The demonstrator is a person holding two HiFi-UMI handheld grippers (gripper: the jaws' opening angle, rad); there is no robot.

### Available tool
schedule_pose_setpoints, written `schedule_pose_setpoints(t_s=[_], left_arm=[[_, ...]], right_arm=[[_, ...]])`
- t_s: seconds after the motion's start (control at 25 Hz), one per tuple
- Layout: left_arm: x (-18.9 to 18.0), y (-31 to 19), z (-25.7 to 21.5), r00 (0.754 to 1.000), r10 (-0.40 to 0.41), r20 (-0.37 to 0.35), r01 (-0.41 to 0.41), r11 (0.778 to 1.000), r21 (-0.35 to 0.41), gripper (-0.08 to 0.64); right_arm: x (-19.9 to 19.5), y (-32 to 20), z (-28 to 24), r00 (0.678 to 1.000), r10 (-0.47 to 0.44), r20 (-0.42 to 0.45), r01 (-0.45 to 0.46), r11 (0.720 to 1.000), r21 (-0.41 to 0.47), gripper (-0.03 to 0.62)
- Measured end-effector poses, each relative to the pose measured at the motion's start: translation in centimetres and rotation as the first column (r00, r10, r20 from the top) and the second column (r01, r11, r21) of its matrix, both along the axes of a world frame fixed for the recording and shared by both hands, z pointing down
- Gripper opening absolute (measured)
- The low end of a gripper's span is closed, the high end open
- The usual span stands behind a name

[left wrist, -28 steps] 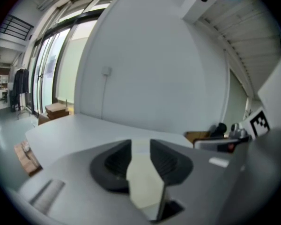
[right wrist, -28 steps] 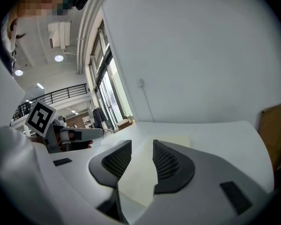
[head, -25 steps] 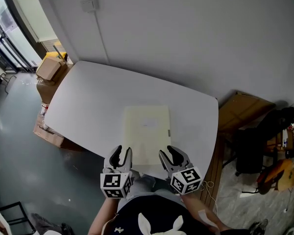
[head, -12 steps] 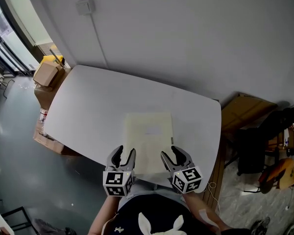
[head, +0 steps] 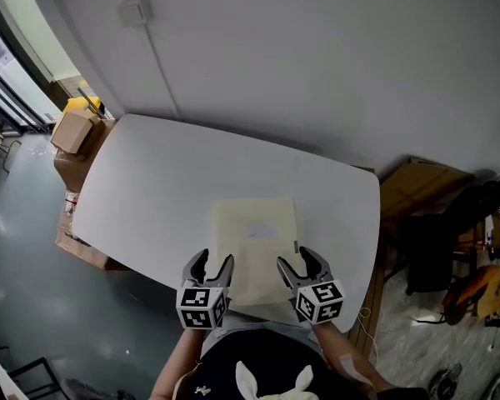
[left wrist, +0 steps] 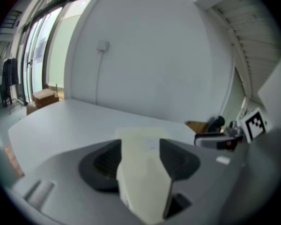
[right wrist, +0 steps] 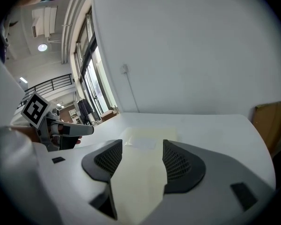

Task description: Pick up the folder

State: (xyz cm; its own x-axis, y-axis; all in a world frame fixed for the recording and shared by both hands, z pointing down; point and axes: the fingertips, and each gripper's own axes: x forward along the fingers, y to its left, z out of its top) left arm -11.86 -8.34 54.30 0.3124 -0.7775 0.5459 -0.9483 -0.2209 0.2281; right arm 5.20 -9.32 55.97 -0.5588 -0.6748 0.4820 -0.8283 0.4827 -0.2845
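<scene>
Head view: both grippers open at the folder's near edge

You had the left gripper (head: pixel 209 267) and the right gripper (head: pixel 302 264) side by side at the near edge of the white table (head: pixel 150 182), each with its marker cube turned toward you. The cream folder (head: pixel 255 244) lay flat on the table close to that edge. Its long sides ran away from you, and a paler label patch sat near its middle. Your left gripper stood at the folder's near left corner and your right gripper at its near right corner.

In the left gripper view your jaws stood apart, having just been opening. The folder showed through the gap between them, but neither pad pressed on it. In the right gripper view those jaws were also spread and had just been opening, with the folder in the gap and no pad clamped on it. You held nothing in either gripper.

Cardboard boxes (head: pixel 71 132) sat on the floor past the table's far left corner. A small wall box (head: pixel 134 11) hung above, with a cable running down from it.
</scene>
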Motion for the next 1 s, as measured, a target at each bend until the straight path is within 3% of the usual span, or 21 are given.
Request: schedule_pose_setpoints(t_s=[0.2, 0.68, 1.0], left_arm=[[-0.4, -0.8, 2.4, 0.996, -0.023, -0.085, 0.016, 0.996, -0.088, 0.273], [-1.1, -2.2, 6.1, 0.988, -0.065, -0.141, 0.043, 0.986, -0.159, 0.295], [-1.4, -2.5, 8.3, 0.956, -0.14, -0.258, 0.078, 0.969, -0.235, 0.299]], right_arm=[[0.4, -1.0, 1.7, 1.0, 0.011, -0.013, -0.012, 0.999, -0.051, 0.253], [1.4, -2.5, 5.7, 0.997, 0.07, 0.009, -0.068, 0.984, -0.166, 0.27], [2.4, -3.0, 7.7, 0.992, 0.121, 0.04, -0.108, 0.965, -0.237, 0.272]])
